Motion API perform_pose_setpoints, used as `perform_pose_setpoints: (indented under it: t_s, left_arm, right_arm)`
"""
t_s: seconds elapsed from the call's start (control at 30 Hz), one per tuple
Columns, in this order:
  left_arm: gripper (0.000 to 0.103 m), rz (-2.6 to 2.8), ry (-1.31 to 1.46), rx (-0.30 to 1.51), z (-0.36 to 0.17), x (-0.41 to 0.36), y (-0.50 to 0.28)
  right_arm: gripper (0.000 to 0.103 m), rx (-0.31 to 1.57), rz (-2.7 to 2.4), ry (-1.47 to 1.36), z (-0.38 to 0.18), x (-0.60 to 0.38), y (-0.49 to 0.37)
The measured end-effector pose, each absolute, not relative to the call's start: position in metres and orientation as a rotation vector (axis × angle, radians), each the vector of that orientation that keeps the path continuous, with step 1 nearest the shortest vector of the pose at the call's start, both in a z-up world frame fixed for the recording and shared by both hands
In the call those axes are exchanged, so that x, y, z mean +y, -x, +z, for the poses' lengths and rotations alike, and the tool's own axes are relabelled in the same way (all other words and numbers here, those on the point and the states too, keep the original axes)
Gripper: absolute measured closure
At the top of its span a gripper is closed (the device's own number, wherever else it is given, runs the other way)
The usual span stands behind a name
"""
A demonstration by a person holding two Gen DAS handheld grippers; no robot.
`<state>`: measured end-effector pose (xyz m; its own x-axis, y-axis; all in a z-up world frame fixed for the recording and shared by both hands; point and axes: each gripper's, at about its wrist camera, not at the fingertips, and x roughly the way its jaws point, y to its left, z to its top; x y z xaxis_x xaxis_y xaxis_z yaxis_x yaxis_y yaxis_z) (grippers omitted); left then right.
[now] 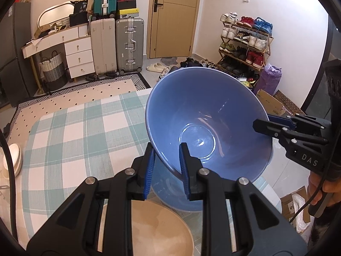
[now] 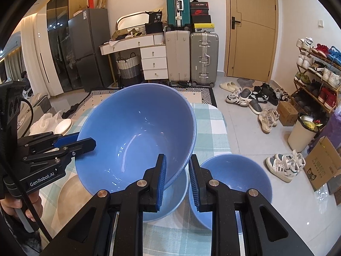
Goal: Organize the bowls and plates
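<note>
Big blue bowl (image 1: 204, 117) is up off the table, tilted, w/ both tongs on its rim at once. Left gripper (image 1: 167, 166) pinches the rim at about 7 o'clock as its own cam sees the bowl; jaws narrow, one pad inside the wall, one outside. Right gripper (image 2: 177, 177) does the same on the opposite edge, roughly 5 o'clock in its cam, also closed down tight on the rim. So: a two-point hold, nothing under the base.

Below it sits a second blue bowl (image 2: 170, 198) on the checked cloth (image 1: 70, 128), and a third blue bowl (image 2: 236, 179) just beside that, toward 3 o'clock. A tan wooden plate (image 1: 157, 230) lies at 6 o'clock in the left cam, close to the stack spot.

Handling, my guess: glazed ceramic, so stiff, fairly heavy for a rim pinch, slick under the ribbed pads, and it'll chip or crack if dropped or knocked onto the bowl below. Rim is thin and flares outward, so a grip can slide off upward if the bowl tips more. Best hold is what they've got: opposite sides of the rim, pads well down the wall, kept level-ish. Lower slow when nesting; glaze on glaze clinks and skates.
</note>
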<state>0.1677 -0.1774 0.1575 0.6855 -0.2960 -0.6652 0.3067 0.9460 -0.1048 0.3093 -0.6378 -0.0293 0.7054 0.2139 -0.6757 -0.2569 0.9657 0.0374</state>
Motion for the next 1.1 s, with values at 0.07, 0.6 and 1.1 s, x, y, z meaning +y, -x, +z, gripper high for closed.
perform_pose_setpoints:
  t_s: [0.07, 0.6, 1.1]
  left_arm:
    - [0.083, -0.333, -0.016, 0.749, 0.151, -0.175, -0.168]
    - [0.083, -0.315, -0.027, 0.799, 0.102, -0.169, -0.189]
    - [0.083, -0.296, -0.057, 0.838, 0.056, -0.170, -0.204]
  right_arm:
    - [0.081, 0.752, 0.264, 0.064, -0.035, -0.634, -0.309]
    - [0.081, 0.805, 0.261, 0.067, -0.072, -0.627, -0.322]
    - [0.081, 0.840, 0.238, 0.097, -0.105, -0.624, -0.333]
